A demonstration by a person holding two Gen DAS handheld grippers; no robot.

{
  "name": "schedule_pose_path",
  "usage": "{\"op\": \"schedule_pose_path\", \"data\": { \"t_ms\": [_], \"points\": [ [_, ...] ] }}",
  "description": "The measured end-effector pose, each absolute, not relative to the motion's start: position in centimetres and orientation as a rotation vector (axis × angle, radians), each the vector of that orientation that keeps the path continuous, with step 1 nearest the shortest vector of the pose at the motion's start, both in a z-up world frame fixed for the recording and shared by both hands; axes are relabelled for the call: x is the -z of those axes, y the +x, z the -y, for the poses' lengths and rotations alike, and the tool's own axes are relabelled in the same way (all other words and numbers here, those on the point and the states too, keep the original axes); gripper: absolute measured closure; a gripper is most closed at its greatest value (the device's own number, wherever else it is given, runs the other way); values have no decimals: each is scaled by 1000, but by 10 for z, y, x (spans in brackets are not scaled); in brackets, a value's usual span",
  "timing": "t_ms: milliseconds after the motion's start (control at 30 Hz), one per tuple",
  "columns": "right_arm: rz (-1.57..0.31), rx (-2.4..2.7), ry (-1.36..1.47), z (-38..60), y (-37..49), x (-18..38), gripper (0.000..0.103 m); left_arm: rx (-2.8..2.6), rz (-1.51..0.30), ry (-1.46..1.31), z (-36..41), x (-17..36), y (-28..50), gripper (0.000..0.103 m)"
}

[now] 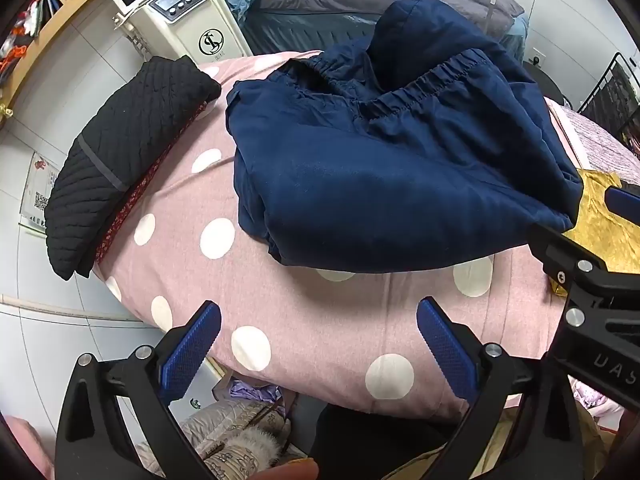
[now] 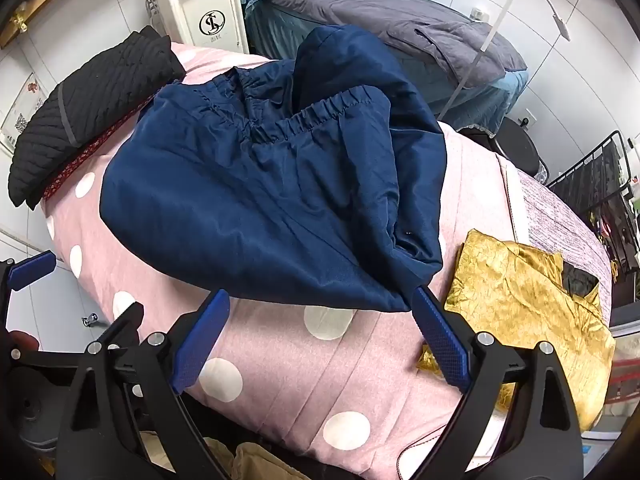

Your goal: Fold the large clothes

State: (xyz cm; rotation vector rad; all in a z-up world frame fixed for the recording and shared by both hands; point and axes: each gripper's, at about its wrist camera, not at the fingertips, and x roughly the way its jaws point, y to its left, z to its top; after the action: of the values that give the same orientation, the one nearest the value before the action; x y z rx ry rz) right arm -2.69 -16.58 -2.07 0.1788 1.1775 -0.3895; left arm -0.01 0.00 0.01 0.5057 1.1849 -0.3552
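Two grippers hover over the pink polka-dot bed cover [image 1: 304,320], both spread wide and gripping nothing: left gripper [image 1: 318,334] above bare cover near the front edge, right gripper [image 2: 322,330] just at the near hem of the navy hooded jacket [image 2: 260,200].

Lies bunched in the middle of the cover, hood [image 1: 424,36] toward the far side, elastic hem gathered across the top. Looks partly folded already, as a judgement.

To do the next fold well:
- Take the near hem at two well-separated spots, one per gripper, biting all layers of the slippery cloth.
- Lift together and keep level, so no layer slides out.
- Carry toward the hood, lay flat, then release.
- Keep clear of the gold fabric [image 2: 528,292] at right and the black quilted garment [image 1: 124,160] at left.
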Motion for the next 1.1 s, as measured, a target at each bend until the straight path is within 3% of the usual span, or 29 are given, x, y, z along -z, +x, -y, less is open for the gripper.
{"op": "schedule_pose_path", "data": {
  "t_ms": [1100],
  "points": [
    [-1170, 396, 182, 169, -26, 19, 12, 343, -1207, 520, -2, 6, 4, 7]
  ]
}}
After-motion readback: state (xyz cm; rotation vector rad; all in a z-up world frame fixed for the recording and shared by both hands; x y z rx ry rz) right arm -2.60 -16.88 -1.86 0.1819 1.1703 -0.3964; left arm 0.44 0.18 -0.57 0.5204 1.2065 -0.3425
